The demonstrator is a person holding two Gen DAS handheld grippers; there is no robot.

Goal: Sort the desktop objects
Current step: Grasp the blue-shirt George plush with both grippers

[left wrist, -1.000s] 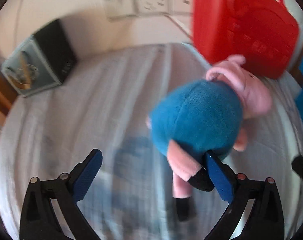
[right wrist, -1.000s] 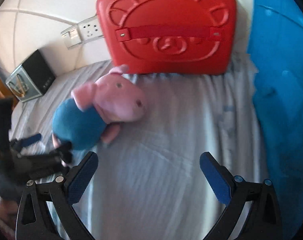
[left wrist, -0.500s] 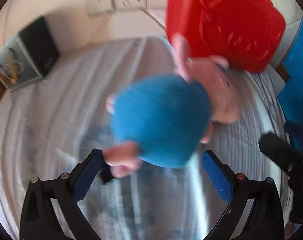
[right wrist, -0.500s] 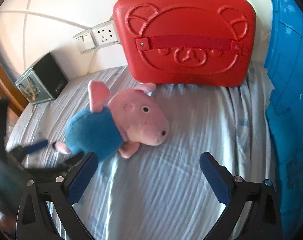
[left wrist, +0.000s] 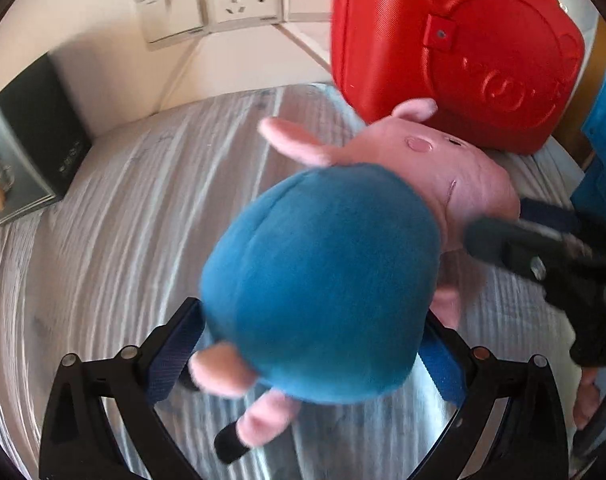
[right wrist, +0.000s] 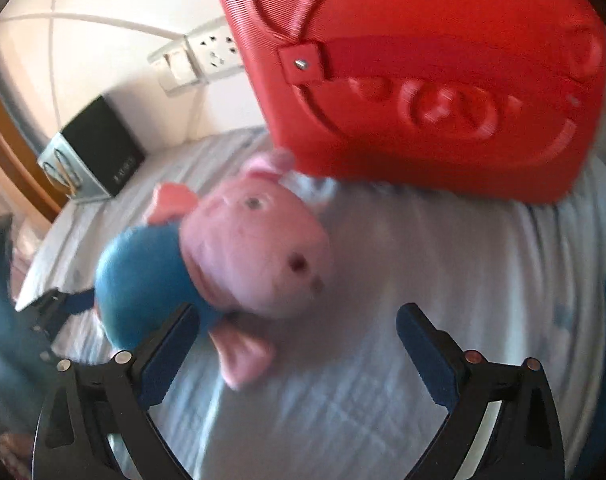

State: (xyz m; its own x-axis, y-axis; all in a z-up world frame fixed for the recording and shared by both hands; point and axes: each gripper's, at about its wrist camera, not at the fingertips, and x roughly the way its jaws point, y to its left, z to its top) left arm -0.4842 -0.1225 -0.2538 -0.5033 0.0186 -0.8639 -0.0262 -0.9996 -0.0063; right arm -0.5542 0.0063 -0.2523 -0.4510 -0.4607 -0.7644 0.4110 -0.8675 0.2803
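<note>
A red hard-shell plastic case (right wrist: 423, 80) with a bear face moulded into it stands at the upper right of both views, on a pale striped cloth-covered surface (left wrist: 135, 208). A white wall socket panel (left wrist: 223, 0) sits behind it on the wall, and a dark box with a grey front (left wrist: 27, 140) rests at the left edge. A blue object (left wrist: 605, 128), blurred, fills the right border.

The soft pink pig plush toy in a blue dress (left wrist: 323, 272) lies in the centre of the left wrist view, its head touching the foot of the red case, its legs toward the camera.

The left gripper (left wrist: 315, 352) is spread wide, the toy's blue body between its blue pads; whether the pads press it, I cannot tell. The right gripper (right wrist: 299, 344) is released and wide apart, empty, its left pad just beside the toy's body and arm.
</note>
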